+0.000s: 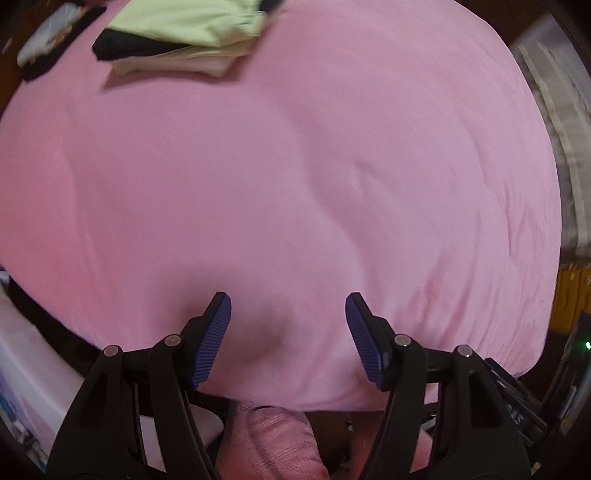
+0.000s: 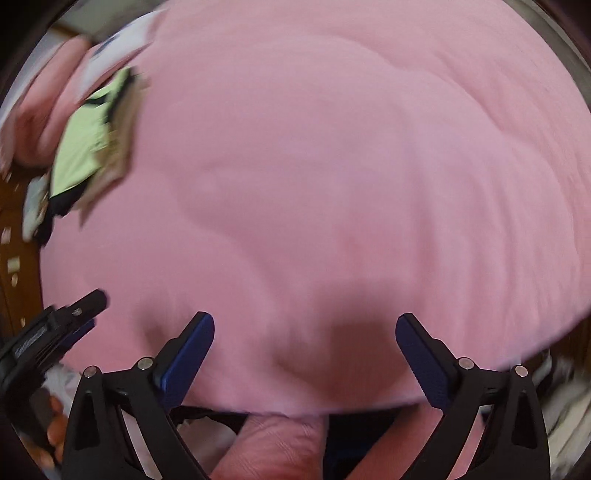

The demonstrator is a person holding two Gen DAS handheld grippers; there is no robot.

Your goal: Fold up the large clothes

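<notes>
Pink cloth (image 1: 295,177) lies spread out wide and fills almost all of both views, with soft wrinkles in it. A pile of folded clothes (image 1: 177,37), green on top and black under it, sits at its far left corner. The left gripper (image 1: 288,338) hangs over the near edge, jaws wide apart and holding nothing. The right gripper (image 2: 304,354) does the same, jaws wide apart.

The pink sheet (image 1: 295,166) is soft matt cloth with light wrinkles. The folded clothes (image 1: 177,33) are matt fabric. The left gripper (image 1: 288,339) has black matt plastic arms and blue ribbed pads (image 1: 212,339).
</notes>
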